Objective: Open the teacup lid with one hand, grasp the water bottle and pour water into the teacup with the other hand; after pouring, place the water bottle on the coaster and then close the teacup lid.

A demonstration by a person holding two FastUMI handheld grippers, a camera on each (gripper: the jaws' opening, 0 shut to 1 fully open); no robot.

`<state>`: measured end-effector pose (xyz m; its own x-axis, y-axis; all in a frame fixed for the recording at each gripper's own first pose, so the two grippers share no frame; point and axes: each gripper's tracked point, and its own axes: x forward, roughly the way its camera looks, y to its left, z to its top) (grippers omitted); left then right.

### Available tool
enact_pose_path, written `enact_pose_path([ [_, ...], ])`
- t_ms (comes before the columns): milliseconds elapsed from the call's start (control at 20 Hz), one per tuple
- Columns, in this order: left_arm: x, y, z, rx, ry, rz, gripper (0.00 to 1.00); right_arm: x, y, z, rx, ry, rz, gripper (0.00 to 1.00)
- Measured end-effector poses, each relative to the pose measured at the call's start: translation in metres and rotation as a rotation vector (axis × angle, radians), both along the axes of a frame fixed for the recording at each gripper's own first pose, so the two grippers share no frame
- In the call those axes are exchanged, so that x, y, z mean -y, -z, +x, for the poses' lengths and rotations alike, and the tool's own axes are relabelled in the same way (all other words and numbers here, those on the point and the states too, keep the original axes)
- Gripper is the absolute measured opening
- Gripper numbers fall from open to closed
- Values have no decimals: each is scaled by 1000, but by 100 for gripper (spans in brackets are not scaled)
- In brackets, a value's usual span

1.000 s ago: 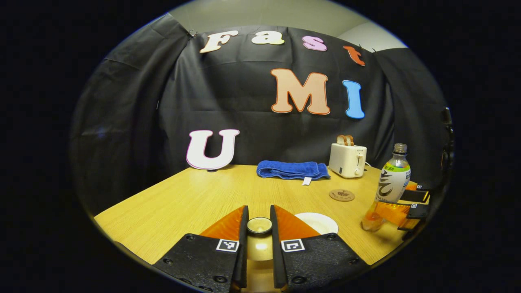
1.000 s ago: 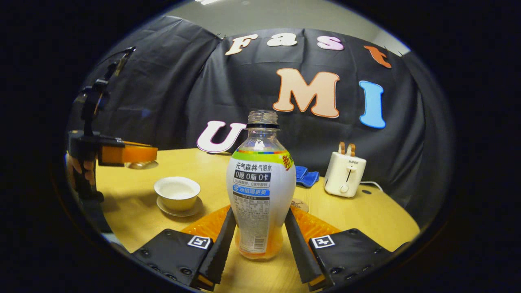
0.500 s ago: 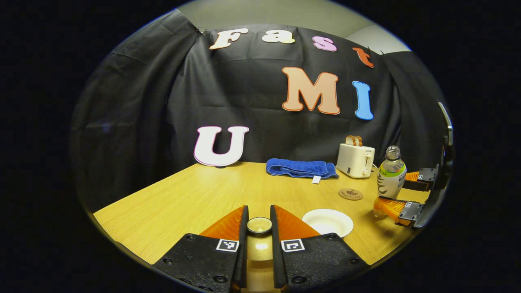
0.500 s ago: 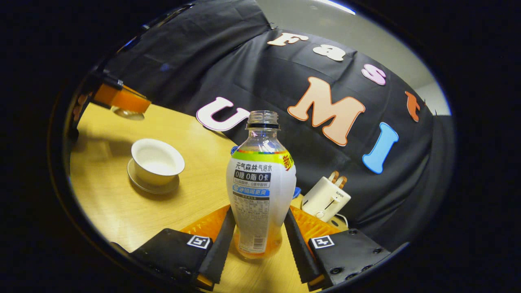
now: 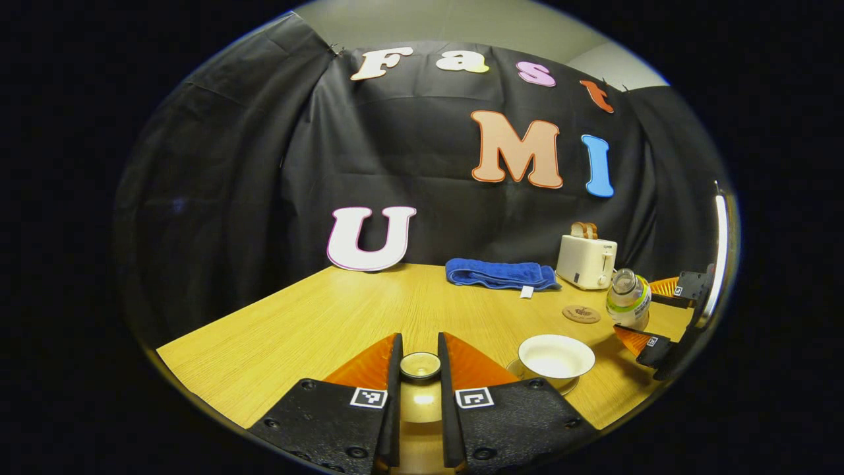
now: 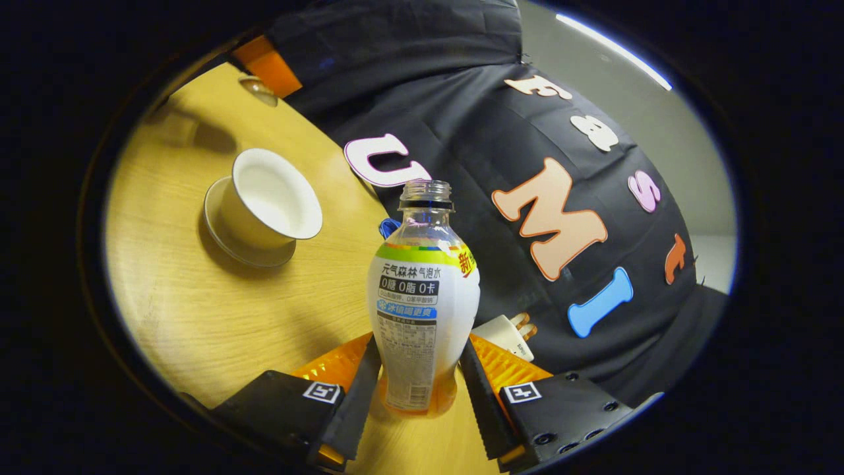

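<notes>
We are at the pouring step. Our left gripper (image 5: 419, 369) is clenched on the knob of the teacup lid (image 5: 420, 365), which sits pinched between its fingers, clear of the worktop (image 5: 316, 323). Our right gripper (image 6: 418, 369) grasps the water bottle (image 6: 422, 297) low on its body, both fingers pressed against its sides. The bottle is uncapped and leans toward the teacup (image 6: 267, 198), its mouth well short of the rim.

In the right gripper view the teacup stands open on its saucer (image 6: 254, 251), ahead of the fingers and to their left. It looks empty, as far as we can tell. In the left gripper view it sits just to the right of the fingers, with the coaster (image 5: 581, 314) farther ahead beyond it, bare.

Next, we judge, the bottle's mouth has to come over the teacup before we tip further, and the tipping should be slow, since the orange liquid lies low in the bottle and may arrive in a rush. The lid should keep off to the side.
</notes>
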<state>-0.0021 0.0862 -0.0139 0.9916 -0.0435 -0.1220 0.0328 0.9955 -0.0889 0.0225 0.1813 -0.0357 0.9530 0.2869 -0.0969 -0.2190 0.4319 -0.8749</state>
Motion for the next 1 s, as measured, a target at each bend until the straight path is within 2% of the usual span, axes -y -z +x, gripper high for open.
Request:
enact_pose_path([
  [150, -4, 0, -3, 5, 2, 7, 23, -5, 5, -2, 17, -27, -104, 65],
  [400, -5, -1, -7, 10, 10, -5, 23, -14, 11, -4, 55, -46, -207, 65],
  [800, -8, -4, -11, 28, 10, -5, 23, -19, -5, -4, 145, -82, -383, 65],
  [1000, -10, -6, -11, 38, 10, -7, 23, -20, -8, -3, 163, -96, -437, 65],
])
